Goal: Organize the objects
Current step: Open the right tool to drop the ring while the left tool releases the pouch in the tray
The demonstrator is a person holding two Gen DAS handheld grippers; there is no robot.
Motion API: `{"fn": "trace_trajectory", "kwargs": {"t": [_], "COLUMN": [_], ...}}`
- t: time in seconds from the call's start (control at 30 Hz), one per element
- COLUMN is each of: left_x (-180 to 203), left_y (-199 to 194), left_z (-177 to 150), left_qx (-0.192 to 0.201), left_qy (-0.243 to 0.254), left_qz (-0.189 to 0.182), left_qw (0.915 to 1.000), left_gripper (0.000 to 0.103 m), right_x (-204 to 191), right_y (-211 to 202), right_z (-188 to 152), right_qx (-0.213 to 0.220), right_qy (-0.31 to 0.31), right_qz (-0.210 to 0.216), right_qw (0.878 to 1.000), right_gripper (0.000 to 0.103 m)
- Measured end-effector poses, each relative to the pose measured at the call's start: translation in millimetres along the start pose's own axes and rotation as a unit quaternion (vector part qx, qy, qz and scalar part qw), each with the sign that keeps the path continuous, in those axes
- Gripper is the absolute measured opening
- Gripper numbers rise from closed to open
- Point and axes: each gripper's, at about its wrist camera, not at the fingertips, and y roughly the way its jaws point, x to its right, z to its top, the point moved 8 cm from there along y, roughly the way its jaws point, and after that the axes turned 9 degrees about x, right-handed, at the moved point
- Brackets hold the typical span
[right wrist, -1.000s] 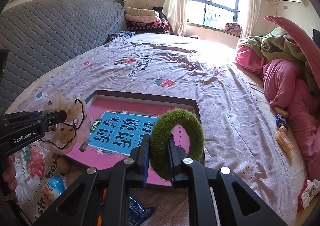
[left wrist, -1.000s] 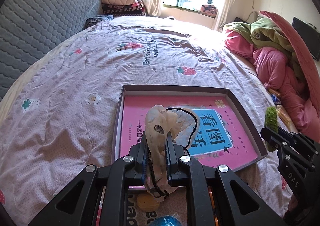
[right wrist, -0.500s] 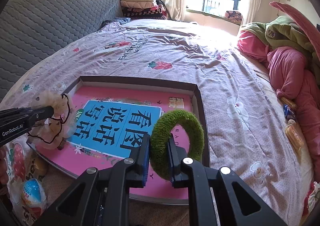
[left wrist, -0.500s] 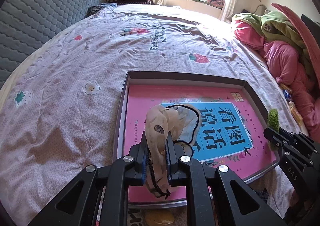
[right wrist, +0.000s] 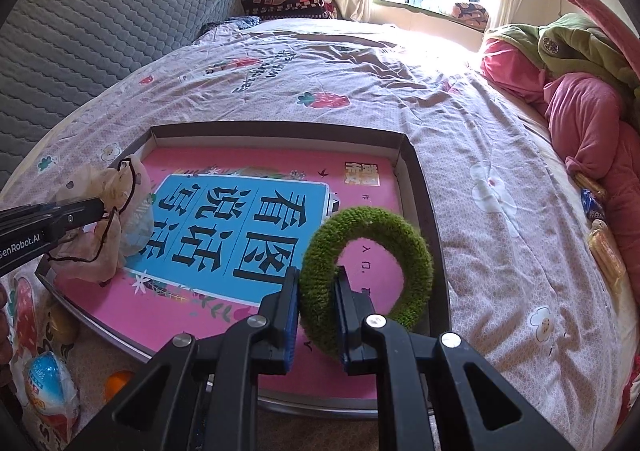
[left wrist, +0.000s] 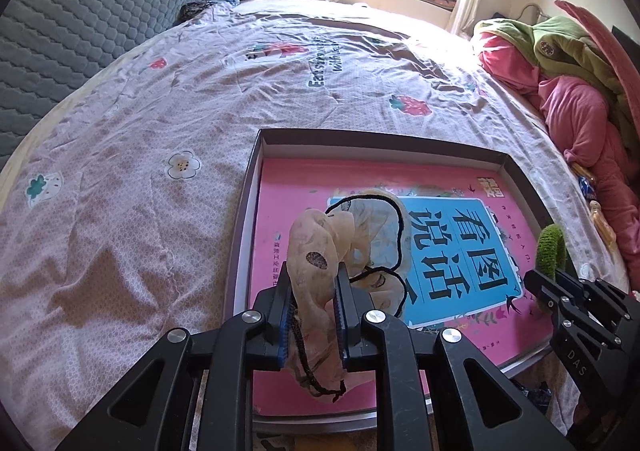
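Note:
A shallow dark box (left wrist: 360, 137) (right wrist: 280, 127) lies on the bed with a pink book (left wrist: 440, 187) flat inside it. My left gripper (left wrist: 314, 279) (right wrist: 96, 207) hovers low over the book's left part. Its jaws are opening, and a beige sheer scrunchie with black trim (left wrist: 360, 235) (right wrist: 116, 187) is still between the pads and droops onto the book. My right gripper (right wrist: 318, 283) (left wrist: 540, 283) is shut on a fuzzy green scrunchie (right wrist: 404, 251) (left wrist: 552, 247), held upright above the box's near right corner.
The flowered bedsheet (left wrist: 140, 171) spreads around the box. Snack packets (right wrist: 44, 391) and an orange ball (right wrist: 118, 381) lie near its front left. More wrapped snacks (right wrist: 604, 251) lie at the right beside pink and green blankets (right wrist: 580, 103). A grey headboard (right wrist: 80, 31) stands at the left.
Both grippers have sunk and moved forward over the box, each still carrying its scrunchie. The beige scrunchie now hangs lower, against the book.

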Motion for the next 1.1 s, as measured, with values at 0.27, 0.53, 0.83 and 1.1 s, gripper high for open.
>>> {"fn": "trace_trajectory", "kwargs": {"t": [0.27,0.53,0.83,1.1], "left_x": [-5.7,-3.9,-8.1,-9.5], "left_y": [-1.5,-13.3,-31.1,-56.0], "left_z": [4.2,9.1,17.3,20.3], "left_qx": [-0.001,0.008,0.024,0.042], "left_qy": [-0.017,-0.028,-0.038,-0.038], "left_qz": [0.004,-0.013,-0.016,-0.014], "left_qw": [0.9999,0.9995,0.9988,0.9983], "left_gripper": [0.034,0.053,0.063,0.066], "right_x": [6.2,9.7,7.4,-0.1], "right_y": [-6.7,-15.3,-29.1,-48.5], "right_z": [4.0,6.6,10.0,17.3], "right_qx": [0.014,0.020,0.031,0.048], "right_qy": [0.007,0.011,0.013,0.009], "right_qz": [-0.014,-0.016,-0.011,-0.006], "right_qw": [1.000,1.000,0.999,0.999], "right_gripper": [0.042,0.049,0.053,0.055]}}
